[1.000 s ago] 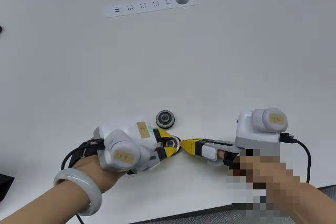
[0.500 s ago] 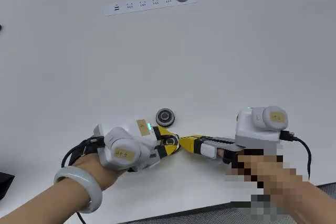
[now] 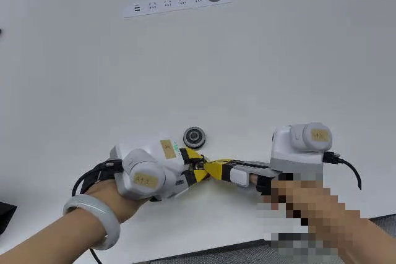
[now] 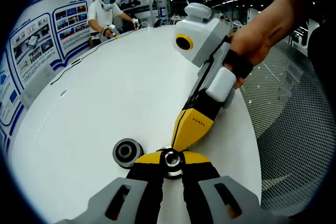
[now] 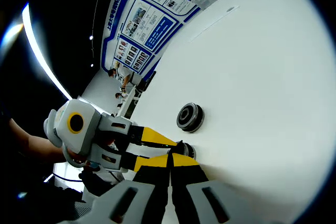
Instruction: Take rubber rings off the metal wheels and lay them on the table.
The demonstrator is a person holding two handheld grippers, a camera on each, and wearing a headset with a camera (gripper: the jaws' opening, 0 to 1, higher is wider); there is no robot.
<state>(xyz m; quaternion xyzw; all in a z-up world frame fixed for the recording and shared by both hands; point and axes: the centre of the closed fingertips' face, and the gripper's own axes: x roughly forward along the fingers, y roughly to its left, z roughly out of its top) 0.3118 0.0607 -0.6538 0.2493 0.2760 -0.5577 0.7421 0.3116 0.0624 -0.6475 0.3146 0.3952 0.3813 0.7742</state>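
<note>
Wheel (image 4: 171,159), lower centre of head view, clamped by left gripper (image 3: 197,167); right gripper (image 3: 215,168), jaws together, tips touching it from the right; second wheel (image 3: 194,138) just above

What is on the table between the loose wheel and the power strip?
Nothing: in the head view, the stretch from the loose wheel to the power strip is bare white table.
</note>
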